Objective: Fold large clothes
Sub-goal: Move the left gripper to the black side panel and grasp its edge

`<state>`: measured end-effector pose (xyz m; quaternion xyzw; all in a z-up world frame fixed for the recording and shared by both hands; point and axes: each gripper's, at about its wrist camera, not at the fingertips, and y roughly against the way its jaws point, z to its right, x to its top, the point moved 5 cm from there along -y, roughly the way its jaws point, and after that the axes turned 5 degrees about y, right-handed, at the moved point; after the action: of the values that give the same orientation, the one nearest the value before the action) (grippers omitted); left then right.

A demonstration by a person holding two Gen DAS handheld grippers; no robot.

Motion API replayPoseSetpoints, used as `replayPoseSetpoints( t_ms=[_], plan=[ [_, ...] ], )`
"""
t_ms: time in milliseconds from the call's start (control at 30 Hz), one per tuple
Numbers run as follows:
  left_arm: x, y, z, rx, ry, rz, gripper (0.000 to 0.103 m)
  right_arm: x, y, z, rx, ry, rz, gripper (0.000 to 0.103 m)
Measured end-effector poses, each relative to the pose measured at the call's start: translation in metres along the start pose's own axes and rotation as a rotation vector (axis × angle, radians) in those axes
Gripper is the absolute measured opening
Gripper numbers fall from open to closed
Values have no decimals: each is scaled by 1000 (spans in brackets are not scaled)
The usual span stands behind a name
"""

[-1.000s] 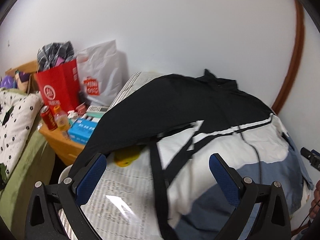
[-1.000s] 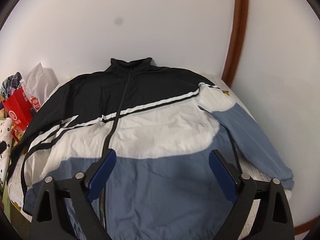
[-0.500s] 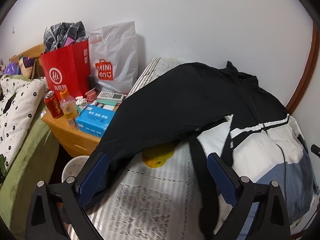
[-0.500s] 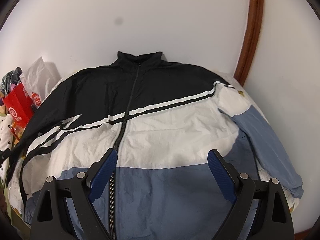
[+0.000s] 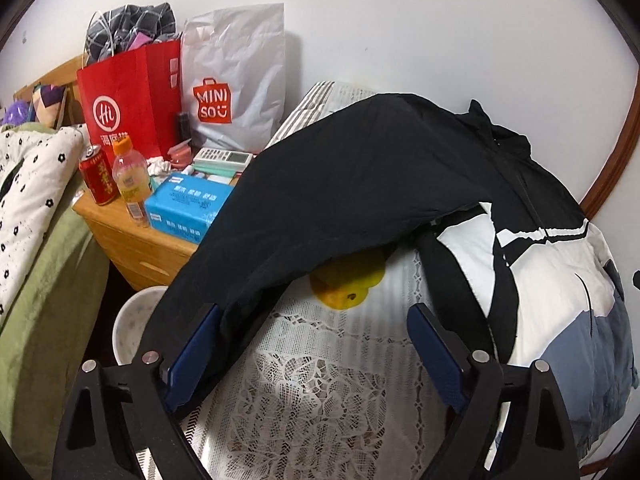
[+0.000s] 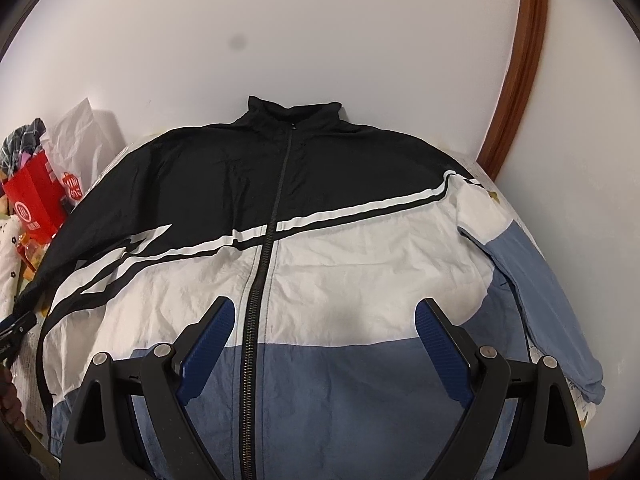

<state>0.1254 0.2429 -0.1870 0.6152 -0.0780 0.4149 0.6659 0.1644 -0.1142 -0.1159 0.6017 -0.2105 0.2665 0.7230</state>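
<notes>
A black, white and blue zip jacket point(image 6: 320, 264) lies spread face up on a bed, collar toward the wall. Its blue right sleeve point(image 6: 540, 280) lies along the bed's right edge. In the left wrist view its black left sleeve point(image 5: 320, 208) runs down to the bed's left edge. My left gripper point(image 5: 316, 328) is open, its left finger beside the sleeve's lower end, over the lace bed cover point(image 5: 320, 392). My right gripper point(image 6: 324, 324) is open and empty above the jacket's lower front, astride the zip.
A yellow soft toy point(image 5: 348, 284) lies half under the black sleeve. A wooden nightstand point(image 5: 132, 236) left of the bed holds a red bag point(image 5: 128, 104), a white bag point(image 5: 236, 76), a can, a bottle and a blue tissue pack point(image 5: 184, 208). A white basin point(image 5: 132, 324) stands below it.
My left gripper has swung left and down toward the black sleeve at the bed's left edge. My right gripper has moved closer over the jacket's front. Both stay open.
</notes>
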Motion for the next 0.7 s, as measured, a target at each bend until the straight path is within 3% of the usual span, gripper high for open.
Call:
replayPoseSetpoints(
  t_ms=[533, 700],
  plan=[
    [5, -10, -8, 61, 36, 18, 71, -10, -12, 6, -32, -29, -33, 91],
    [6, -10, -10, 78, 33, 25, 59, -14, -15, 10, -41, -44, -44, 91]
  ],
)
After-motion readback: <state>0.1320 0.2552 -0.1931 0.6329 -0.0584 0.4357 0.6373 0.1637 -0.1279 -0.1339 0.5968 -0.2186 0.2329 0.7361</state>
